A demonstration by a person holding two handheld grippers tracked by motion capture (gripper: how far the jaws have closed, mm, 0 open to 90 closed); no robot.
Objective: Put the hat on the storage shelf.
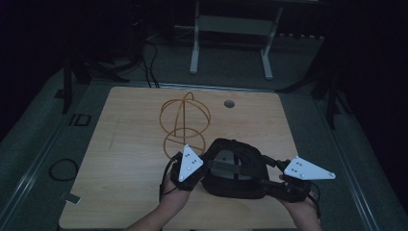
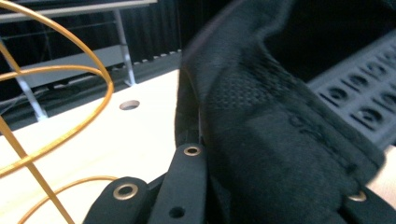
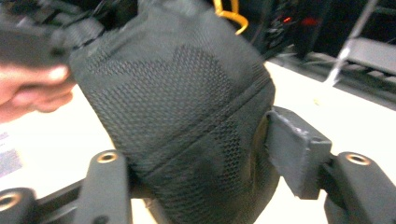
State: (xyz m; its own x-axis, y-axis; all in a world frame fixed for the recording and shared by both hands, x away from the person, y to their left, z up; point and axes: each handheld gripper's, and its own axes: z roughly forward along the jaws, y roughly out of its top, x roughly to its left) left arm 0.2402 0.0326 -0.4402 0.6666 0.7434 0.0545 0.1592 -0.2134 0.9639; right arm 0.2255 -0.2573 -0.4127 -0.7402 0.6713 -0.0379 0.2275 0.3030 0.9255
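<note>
— Position and axis of item?
— Black mesh cap (image 1: pixel 234 168) at near centre of wooden table (image 1: pixel 130 159), upside down, opening upward; long axis left to right, adjustment strap visible inside.

— Gripper status?
— Left gripper (image 2: pixel 275 186) clamped on left rim fabric. Right gripper (image 3: pixel 196 172) jaws partly open, mesh crown between them, pressed against both.

— Clearance?
— Gold wire stand (image 1: pixel 184 122) just beyond cap, on far side; open tabletop to left and far right. Near edge close behind hands.

— Surroundings?
— Light wood surface, round hole (image 1: pixel 229 103) near far edge. Dim room, white metal frame (image 1: pixel 231 38) on floor beyond.
</note>
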